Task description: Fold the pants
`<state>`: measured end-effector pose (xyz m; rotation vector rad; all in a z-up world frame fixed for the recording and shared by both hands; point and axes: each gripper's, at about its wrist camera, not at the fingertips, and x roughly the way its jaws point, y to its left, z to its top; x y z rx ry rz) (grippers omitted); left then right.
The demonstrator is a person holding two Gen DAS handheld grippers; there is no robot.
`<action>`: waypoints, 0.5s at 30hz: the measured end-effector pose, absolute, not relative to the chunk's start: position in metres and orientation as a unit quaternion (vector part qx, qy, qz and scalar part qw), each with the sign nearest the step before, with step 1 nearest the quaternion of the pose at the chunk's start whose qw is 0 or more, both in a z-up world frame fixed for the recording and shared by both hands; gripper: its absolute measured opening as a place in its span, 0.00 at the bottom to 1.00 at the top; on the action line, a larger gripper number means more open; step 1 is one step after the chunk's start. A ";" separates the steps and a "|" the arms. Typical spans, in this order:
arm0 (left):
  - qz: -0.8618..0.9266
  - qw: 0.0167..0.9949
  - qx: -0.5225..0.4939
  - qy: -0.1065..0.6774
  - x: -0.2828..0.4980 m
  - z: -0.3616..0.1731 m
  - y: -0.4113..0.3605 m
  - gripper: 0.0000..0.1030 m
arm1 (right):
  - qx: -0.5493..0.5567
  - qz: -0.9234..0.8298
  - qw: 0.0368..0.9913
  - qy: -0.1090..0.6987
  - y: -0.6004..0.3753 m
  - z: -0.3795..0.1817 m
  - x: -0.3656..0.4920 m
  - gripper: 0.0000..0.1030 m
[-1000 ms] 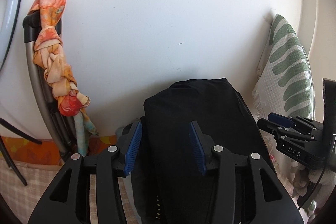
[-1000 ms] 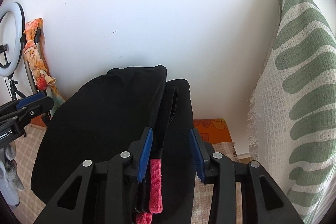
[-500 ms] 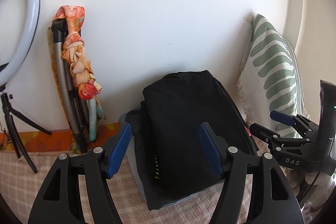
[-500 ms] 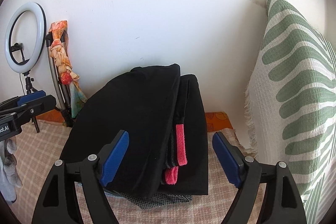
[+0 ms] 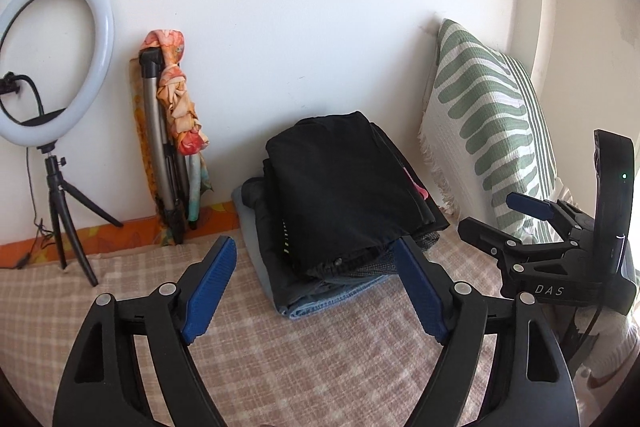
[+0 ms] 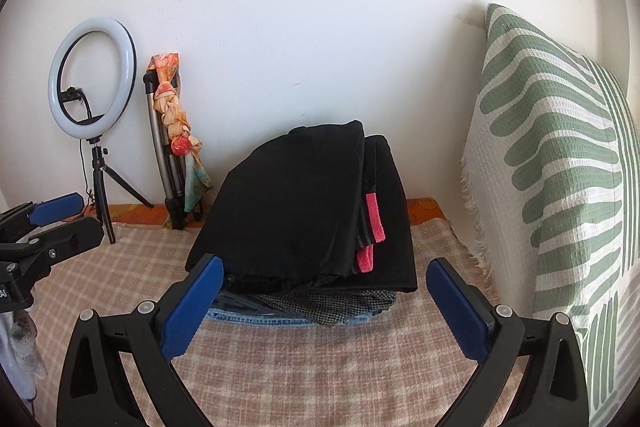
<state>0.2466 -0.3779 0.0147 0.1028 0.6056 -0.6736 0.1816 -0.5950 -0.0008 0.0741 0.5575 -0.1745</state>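
Note:
Folded black pants (image 5: 340,187) lie on top of a stack of folded clothes against the wall, also in the right wrist view (image 6: 296,203). Beneath them show a black garment with pink trim (image 6: 374,227), a checked grey one and denim (image 5: 320,303). My left gripper (image 5: 316,291) is open and empty, just in front of the stack. My right gripper (image 6: 324,303) is open and empty, in front of the stack; it also shows in the left wrist view (image 5: 516,223). The left gripper shows at the left edge of the right wrist view (image 6: 52,219).
The stack rests on a beige checked blanket (image 6: 320,371). A green-and-white patterned cushion (image 6: 552,163) leans at the right. A ring light on a tripod (image 5: 52,67) and a folded stand wrapped in an orange floral cloth (image 5: 176,115) stand at the left wall.
Both grippers opened, let go of the black pants and pulled back from the stack. The pants now rest on the pile.

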 end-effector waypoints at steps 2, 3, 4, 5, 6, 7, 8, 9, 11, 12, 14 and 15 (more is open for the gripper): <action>-0.322 0.897 0.054 0.298 0.232 0.010 -0.370 0.79 | 0.037 -0.085 0.957 0.275 -0.587 -0.004 0.167 1.00; -0.319 0.898 0.055 0.298 0.224 0.007 -0.365 0.79 | 0.038 -0.083 0.957 0.275 -0.582 -0.006 0.159 1.00; -0.316 0.898 0.055 0.300 0.216 0.004 -0.360 0.79 | 0.039 -0.081 0.957 0.275 -0.577 -0.008 0.151 1.00; -0.314 0.899 0.054 0.301 0.209 0.000 -0.355 0.79 | 0.040 -0.079 0.957 0.275 -0.572 -0.011 0.142 1.00; -0.310 0.899 0.054 0.304 0.201 -0.003 -0.351 0.79 | 0.040 -0.077 0.957 0.276 -0.568 -0.014 0.134 1.00; -0.306 0.900 0.052 0.307 0.194 -0.007 -0.345 0.79 | 0.040 -0.077 0.957 0.278 -0.563 -0.018 0.127 1.00; -0.304 0.899 0.049 0.312 0.188 -0.010 -0.340 0.79 | 0.038 -0.076 0.956 0.280 -0.559 -0.021 0.120 1.00; -0.302 0.898 0.045 0.316 0.183 -0.012 -0.335 0.79 | 0.036 -0.075 0.956 0.282 -0.555 -0.024 0.113 1.00; -0.297 0.898 0.038 0.324 0.173 -0.016 -0.325 0.79 | 0.031 -0.075 0.955 0.285 -0.547 -0.029 0.100 1.00; -0.292 0.899 0.037 0.324 0.167 -0.017 -0.321 0.79 | 0.029 -0.076 0.955 0.285 -0.544 -0.031 0.094 1.00; -0.283 0.903 0.034 0.323 0.156 -0.019 -0.312 0.79 | 0.031 -0.076 0.955 0.286 -0.539 -0.035 0.083 1.00; -0.281 0.903 0.031 0.324 0.151 -0.020 -0.308 0.79 | 0.033 -0.077 0.954 0.287 -0.536 -0.037 0.077 1.00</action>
